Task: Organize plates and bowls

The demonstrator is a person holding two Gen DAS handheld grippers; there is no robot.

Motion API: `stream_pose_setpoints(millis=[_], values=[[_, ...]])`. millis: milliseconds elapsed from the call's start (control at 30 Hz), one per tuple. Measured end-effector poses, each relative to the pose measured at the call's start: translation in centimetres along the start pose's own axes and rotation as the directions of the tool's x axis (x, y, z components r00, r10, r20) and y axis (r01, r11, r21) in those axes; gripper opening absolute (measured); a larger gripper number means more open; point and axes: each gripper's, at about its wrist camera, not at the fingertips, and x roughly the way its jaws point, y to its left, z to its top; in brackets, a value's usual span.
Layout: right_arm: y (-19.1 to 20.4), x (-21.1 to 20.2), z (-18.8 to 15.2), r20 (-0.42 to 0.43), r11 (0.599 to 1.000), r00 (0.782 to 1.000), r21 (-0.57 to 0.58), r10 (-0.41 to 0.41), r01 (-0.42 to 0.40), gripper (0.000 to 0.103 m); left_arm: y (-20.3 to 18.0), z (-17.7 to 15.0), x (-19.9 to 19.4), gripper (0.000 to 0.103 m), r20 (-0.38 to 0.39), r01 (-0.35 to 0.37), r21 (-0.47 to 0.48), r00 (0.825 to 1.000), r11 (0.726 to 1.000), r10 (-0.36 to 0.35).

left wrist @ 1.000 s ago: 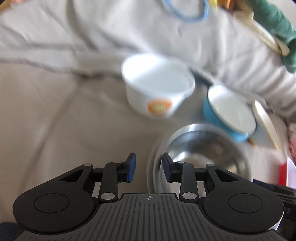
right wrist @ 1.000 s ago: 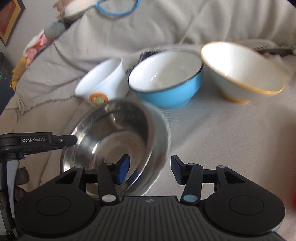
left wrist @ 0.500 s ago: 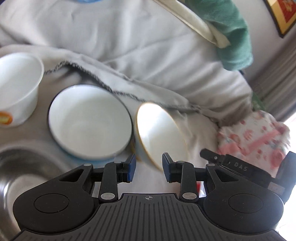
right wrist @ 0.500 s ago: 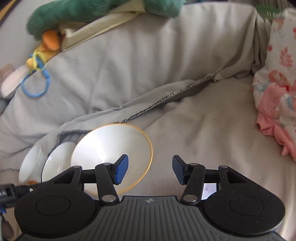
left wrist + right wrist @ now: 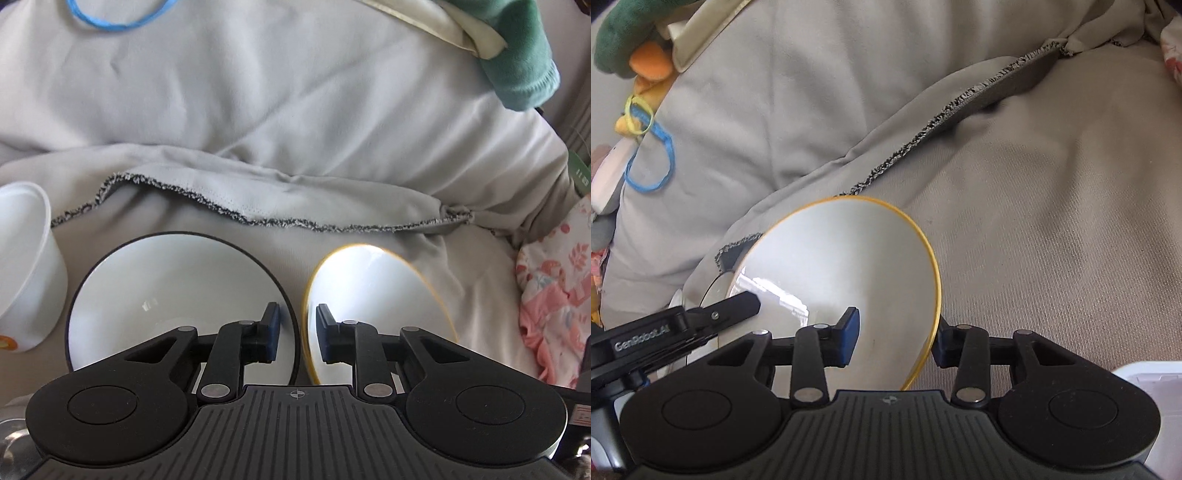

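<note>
My right gripper has just been closing, its fingers straddling the gold-rimmed bowl's rim. My left gripper narrows over its opposite rim. Beside it lie the black-rimmed bowl and white cup, all unstacked on the bed.

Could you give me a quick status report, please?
Right gripper just been closing astride rim of yellow-rimmed bowl, not clamped. Left gripper likewise, opposite edge. Dark-rimmed bowl close alongside, crowding left gripper.
</note>
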Motion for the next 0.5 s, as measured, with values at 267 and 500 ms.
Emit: stream_pose_setpoints(millis=[267, 500], values=[[1.9, -4.3, -3.7, 0.002, 0.995, 1.0, -0.103, -0.005, 0.005, 0.041, -1.4, -3.1, -4.6, 0.018, -0.035, 0.199, 0.043, 0.98, 0.979, -0.198], [2.1, -5.6, -5.7, 0.016, 0.991, 1.0, -0.13, -0.008, 0.01, 0.041, -1.0, -3.6, -4.8, 0.019, -0.031, 0.061, 0.02, 0.998, 0.998, -0.06]])
